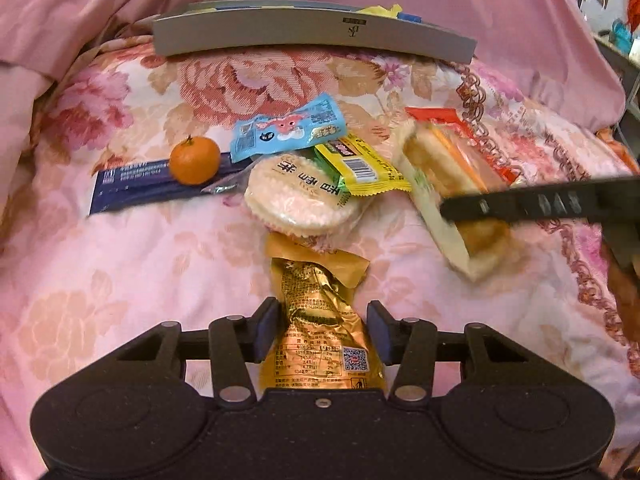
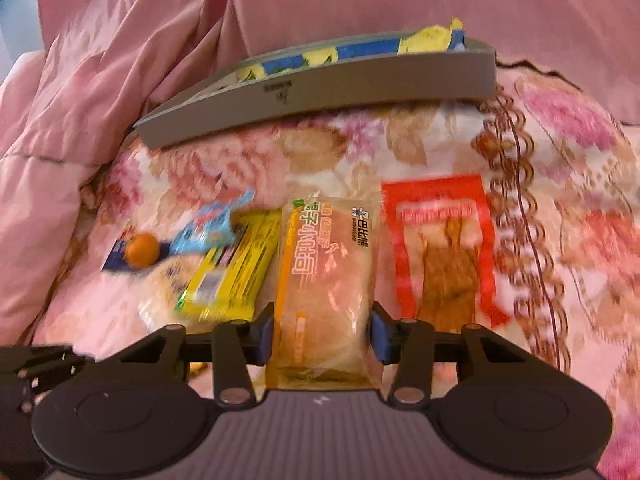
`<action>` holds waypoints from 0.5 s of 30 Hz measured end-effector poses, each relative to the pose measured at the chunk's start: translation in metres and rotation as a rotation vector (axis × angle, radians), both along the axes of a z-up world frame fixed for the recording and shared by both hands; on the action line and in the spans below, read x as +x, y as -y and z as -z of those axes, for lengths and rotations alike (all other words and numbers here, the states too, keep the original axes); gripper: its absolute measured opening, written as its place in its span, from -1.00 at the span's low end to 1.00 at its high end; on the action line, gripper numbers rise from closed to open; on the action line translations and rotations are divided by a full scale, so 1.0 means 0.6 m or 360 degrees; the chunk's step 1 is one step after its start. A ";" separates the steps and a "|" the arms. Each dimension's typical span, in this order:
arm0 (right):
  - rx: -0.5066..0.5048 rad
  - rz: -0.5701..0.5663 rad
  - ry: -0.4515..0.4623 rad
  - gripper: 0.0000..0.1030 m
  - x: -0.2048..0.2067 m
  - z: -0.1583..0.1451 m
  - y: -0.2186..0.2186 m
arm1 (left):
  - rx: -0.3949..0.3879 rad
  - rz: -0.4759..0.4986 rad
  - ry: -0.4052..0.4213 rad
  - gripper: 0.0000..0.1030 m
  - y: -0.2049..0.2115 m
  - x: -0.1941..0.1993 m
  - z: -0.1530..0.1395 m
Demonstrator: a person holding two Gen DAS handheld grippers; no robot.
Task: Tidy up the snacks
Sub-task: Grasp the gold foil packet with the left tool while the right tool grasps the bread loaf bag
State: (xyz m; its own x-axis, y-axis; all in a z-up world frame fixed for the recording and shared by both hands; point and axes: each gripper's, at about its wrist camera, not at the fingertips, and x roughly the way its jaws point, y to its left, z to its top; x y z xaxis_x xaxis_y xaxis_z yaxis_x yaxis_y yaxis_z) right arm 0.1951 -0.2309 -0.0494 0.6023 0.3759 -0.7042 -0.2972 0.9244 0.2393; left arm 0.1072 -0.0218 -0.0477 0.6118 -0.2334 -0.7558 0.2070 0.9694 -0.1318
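Snacks lie scattered on a floral quilt (image 1: 120, 264), near a grey box (image 1: 312, 34). The left gripper (image 1: 322, 330) pinches a gold packet (image 1: 320, 320) below a rice cracker (image 1: 300, 196) and tangerine (image 1: 195, 160). The right gripper (image 2: 322, 334) pinches a bread pack (image 2: 328, 280), beside a red packet (image 2: 444, 248).

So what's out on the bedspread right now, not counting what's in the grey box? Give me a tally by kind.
Wrapped snack packets: 7 (gold, rice cracker, light blue, yellow, bread, red, dark blue)
Oranges: 1
Total: 8
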 end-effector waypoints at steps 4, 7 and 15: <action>-0.0029 -0.0069 -0.0061 -0.02 -0.039 -0.006 -0.001 | 0.0014 0.0012 0.0026 0.05 0.005 -0.007 0.004; -0.0096 -0.0110 -0.0048 -0.01 -0.056 -0.013 -0.007 | 0.0064 0.0021 0.0037 0.08 0.015 0.001 0.006; -0.0238 -0.0146 0.0008 0.16 -0.053 -0.001 -0.035 | 0.0151 0.0079 0.0033 0.26 0.024 0.023 0.010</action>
State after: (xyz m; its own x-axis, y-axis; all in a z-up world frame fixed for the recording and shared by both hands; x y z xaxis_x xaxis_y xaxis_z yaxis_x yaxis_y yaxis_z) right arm 0.1633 -0.2101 -0.0491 0.5742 0.3205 -0.7534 -0.3827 0.9186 0.0991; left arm 0.1208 -0.0361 -0.0534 0.6172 -0.1916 -0.7632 0.2568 0.9658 -0.0348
